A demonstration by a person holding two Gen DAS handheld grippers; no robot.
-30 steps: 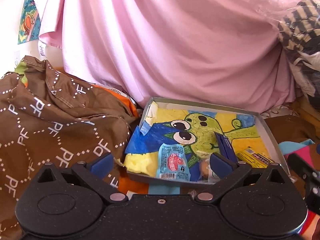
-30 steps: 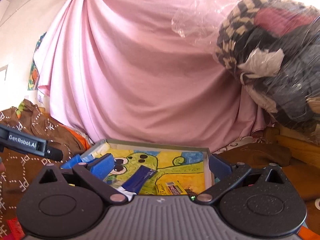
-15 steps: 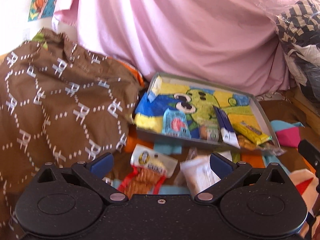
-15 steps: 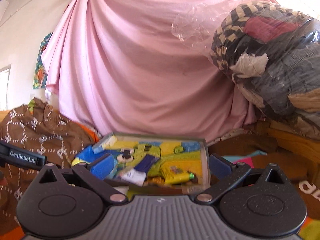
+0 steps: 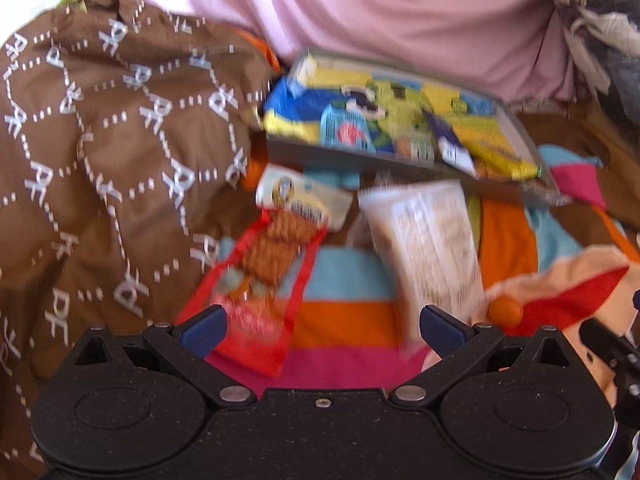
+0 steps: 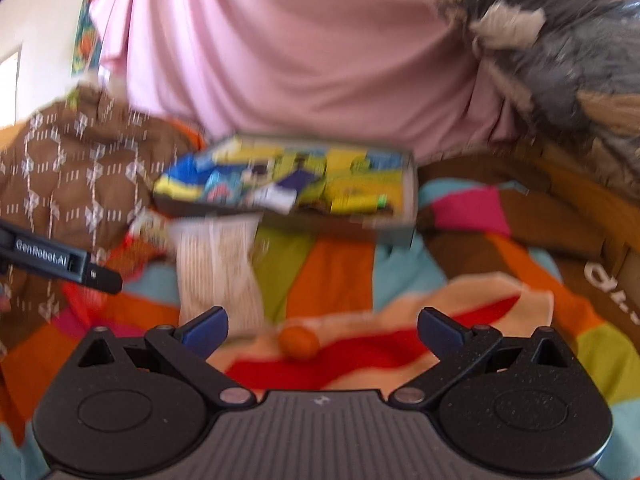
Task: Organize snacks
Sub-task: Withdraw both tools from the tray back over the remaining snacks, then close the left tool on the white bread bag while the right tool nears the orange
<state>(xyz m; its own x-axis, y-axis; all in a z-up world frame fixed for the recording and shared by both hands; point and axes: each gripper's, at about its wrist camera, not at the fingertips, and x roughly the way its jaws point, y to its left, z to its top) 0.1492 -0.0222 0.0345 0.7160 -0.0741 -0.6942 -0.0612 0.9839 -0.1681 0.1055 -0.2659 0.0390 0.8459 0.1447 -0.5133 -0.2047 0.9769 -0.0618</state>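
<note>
Motion-blurred tray snack labels

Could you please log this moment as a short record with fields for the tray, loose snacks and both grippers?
tray: grey, holds several snack packets
loose snacks: red biscuit packet, white packet, small orange ball, all on the striped blanket
left gripper: open, empty
right gripper: open, empty
image quality: motion-blurred

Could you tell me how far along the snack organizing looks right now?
Partly done: several packets already lie in the tray. Nothing is in hand; the left gripper and right gripper are both open and empty. Left on the blanket: the red biscuit pack, white packet and a small orange ball.
</note>
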